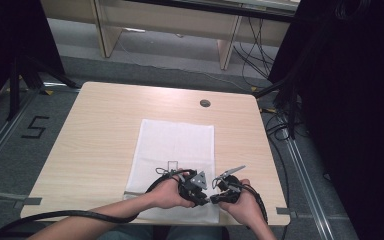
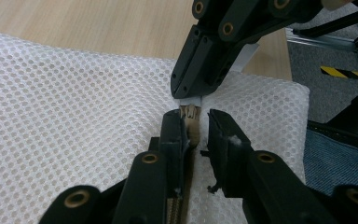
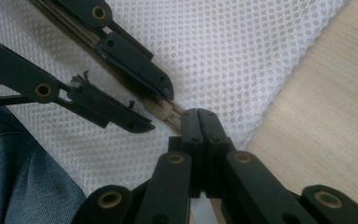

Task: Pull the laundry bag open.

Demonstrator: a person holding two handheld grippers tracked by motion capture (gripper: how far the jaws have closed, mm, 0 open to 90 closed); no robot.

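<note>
A white mesh bag [image 1: 175, 165] is laid on the desk [image 1: 95, 145]. Its edge beside the zipper pull [image 2: 189, 122] is pinched by the right gripper [image 3: 199, 122]; the left gripper [image 2: 196, 128] is released around the pull, which should be squeezed squarely before sliding.

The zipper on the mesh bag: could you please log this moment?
right gripper shut on bag edge | left gripper open around zipper pull | mesh bag flat on table

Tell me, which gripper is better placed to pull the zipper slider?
Left: the left gripper has its jaws around the zipper slider. The right gripper is shut on the mesh bag edge, probably holding it.
</note>
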